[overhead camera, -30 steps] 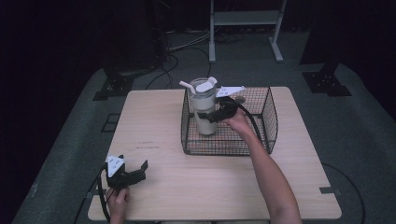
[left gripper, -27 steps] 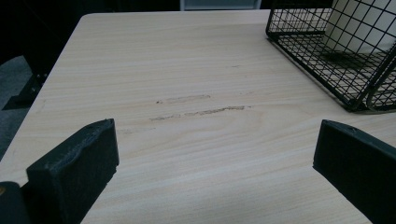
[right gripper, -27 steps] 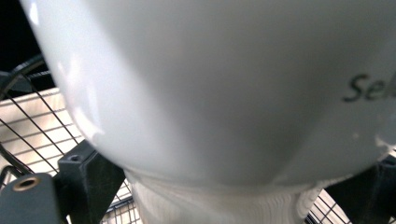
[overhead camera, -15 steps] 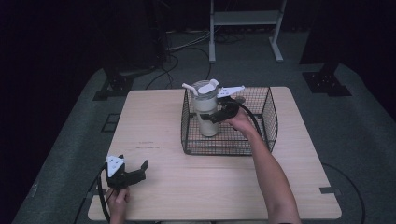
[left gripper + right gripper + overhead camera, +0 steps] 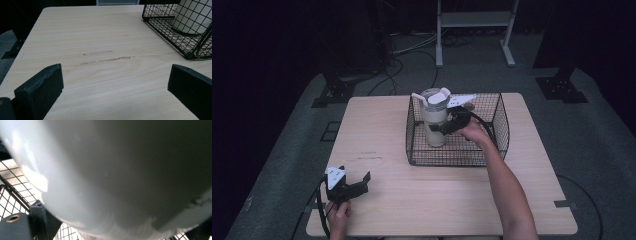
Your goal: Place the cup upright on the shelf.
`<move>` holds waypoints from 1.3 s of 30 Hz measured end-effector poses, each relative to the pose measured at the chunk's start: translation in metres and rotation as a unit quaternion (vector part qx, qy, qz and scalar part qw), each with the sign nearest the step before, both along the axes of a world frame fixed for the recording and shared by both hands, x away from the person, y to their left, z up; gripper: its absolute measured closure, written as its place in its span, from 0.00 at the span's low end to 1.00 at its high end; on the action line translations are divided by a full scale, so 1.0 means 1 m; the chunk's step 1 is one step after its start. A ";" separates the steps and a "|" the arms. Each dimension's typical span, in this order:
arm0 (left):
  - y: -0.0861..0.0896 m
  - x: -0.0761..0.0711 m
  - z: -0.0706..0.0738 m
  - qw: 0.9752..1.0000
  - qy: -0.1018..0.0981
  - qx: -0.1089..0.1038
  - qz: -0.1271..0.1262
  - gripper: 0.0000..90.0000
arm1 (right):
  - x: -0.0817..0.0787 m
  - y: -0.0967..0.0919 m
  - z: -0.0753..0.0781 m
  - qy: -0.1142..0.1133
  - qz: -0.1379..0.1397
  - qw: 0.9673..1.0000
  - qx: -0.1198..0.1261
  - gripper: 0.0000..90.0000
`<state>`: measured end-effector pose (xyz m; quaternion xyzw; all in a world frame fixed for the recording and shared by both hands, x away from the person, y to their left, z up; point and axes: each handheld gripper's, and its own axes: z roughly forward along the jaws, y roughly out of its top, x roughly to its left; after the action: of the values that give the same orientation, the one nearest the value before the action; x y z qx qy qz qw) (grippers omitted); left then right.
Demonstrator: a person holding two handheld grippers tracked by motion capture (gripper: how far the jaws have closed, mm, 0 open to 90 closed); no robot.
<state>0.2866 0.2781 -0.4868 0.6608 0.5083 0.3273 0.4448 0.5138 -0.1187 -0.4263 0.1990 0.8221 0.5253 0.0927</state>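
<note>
Right gripper [image 5: 446,126] is clamping a tall white lidded tumbler [image 5: 434,121] standing upright inside the black wire basket [image 5: 492,148]; left gripper [image 5: 354,183] is resting spread on the light wooden counter [image 5: 377,130].

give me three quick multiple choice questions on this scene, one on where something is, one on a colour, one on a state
1. Where does the tumbler stand?
A. on the bare table
B. inside the wire basket
C. on the floor

2. What colour is the basket's wire?
A. black
B. red
C. white

3. How are the jaws of the left gripper?
A. shut on a cloth
B. shut on the basket
C. open and holding nothing

Answers: 1 B, the high view shows it upright within the basket walls, with the right gripper at its side. 2 A, the mesh is black in the high and left gripper views. 3 C, the left gripper view shows the jaws wide apart over bare table.
</note>
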 end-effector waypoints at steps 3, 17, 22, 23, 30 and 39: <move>0.000 0.000 0.000 1.000 0.000 0.000 0.001 0.00 | -0.001 0.000 0.000 -0.006 0.002 1.000 -0.003 0.09; 0.000 0.000 0.000 1.000 0.000 0.000 0.001 0.00 | -0.004 -0.001 0.000 -0.009 0.001 1.000 -0.004 0.09; 0.000 0.000 0.000 1.000 0.002 -0.001 0.003 0.00 | -0.006 -0.004 -0.001 -0.012 -0.001 1.000 -0.005 0.09; 0.000 0.000 0.000 1.000 0.001 -0.001 0.002 0.00 | -0.006 -0.004 -0.001 -0.011 -0.001 1.000 -0.006 0.09; 0.000 0.000 0.000 1.000 0.003 -0.001 0.002 0.00 | -0.008 -0.011 0.002 -0.014 0.001 1.000 -0.021 0.09; -0.001 0.000 0.000 1.000 0.003 0.000 0.002 0.00 | -0.011 -0.014 0.005 -0.012 -0.002 0.999 -0.037 0.09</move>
<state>0.2870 0.2773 -0.4871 0.6606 0.5110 0.3268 0.4423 0.5024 -0.1324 -0.4214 0.1906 0.8394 0.4969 0.1103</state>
